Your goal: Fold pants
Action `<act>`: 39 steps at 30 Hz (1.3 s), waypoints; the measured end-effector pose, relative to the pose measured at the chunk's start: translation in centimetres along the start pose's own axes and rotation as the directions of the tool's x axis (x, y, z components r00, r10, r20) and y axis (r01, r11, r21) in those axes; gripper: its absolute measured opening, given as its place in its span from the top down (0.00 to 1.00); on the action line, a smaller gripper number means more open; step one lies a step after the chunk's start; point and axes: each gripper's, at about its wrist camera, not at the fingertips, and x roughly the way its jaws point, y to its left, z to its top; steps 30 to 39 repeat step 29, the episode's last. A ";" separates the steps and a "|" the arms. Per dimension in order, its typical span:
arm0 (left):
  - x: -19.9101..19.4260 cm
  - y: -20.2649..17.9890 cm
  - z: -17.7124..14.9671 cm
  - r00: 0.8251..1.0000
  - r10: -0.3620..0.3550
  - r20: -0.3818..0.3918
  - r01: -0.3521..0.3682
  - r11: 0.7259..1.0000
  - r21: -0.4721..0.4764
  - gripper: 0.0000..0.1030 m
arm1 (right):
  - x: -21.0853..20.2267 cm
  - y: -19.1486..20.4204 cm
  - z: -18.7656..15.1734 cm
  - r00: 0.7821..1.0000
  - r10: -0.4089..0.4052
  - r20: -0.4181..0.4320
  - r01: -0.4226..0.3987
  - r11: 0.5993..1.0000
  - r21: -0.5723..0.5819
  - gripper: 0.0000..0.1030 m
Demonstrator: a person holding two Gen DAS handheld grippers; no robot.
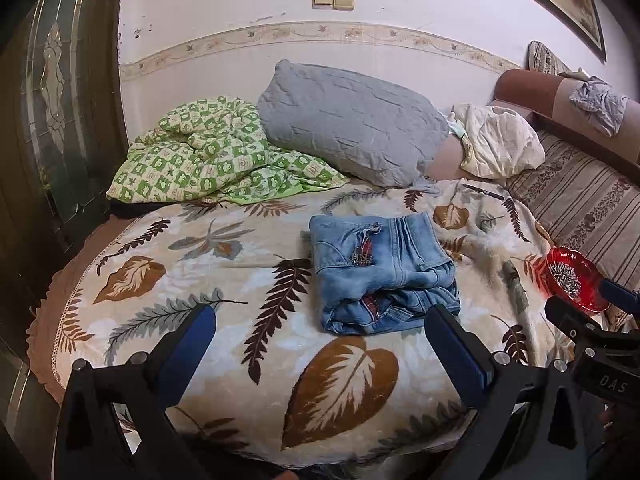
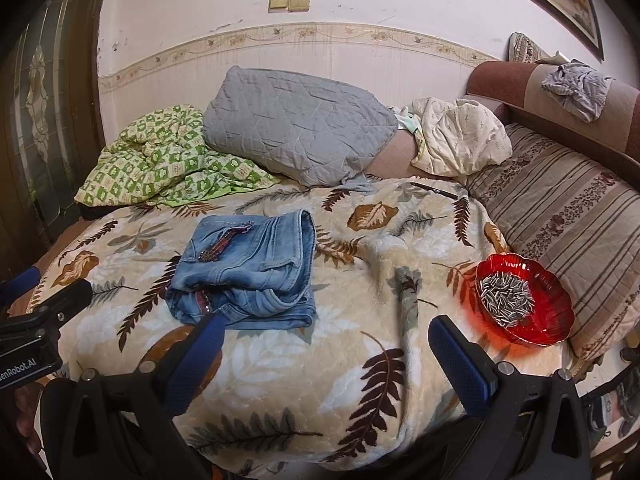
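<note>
Both the left gripper (image 1: 320,332) and right gripper (image 2: 326,338) hang released and empty just short of the compactly folded, faded blue denim pants (image 1: 382,272), suggesting folding is finished.

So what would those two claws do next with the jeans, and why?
Probably just draw back and leave them. The jeans already lie as a compact folded bundle on the leaf-print blanket, and both the left gripper and the right gripper are open, holding nothing. At most, press the bulging near edge flatter.
</note>
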 end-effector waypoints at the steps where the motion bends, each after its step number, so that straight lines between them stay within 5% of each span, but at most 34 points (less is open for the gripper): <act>1: 0.0 -0.1 0.0 1.000 0.002 0.000 -0.002 1.000 -0.002 0.00 | 0.0 0.0 0.0 1.000 0.000 -0.001 0.000 1.000 0.001 0.00; 39: 0.6 1.2 0.0 1.000 -0.014 -0.004 0.013 0.999 -0.042 0.00 | 0.3 0.0 -0.2 1.000 0.003 -0.008 -0.003 1.000 0.001 0.00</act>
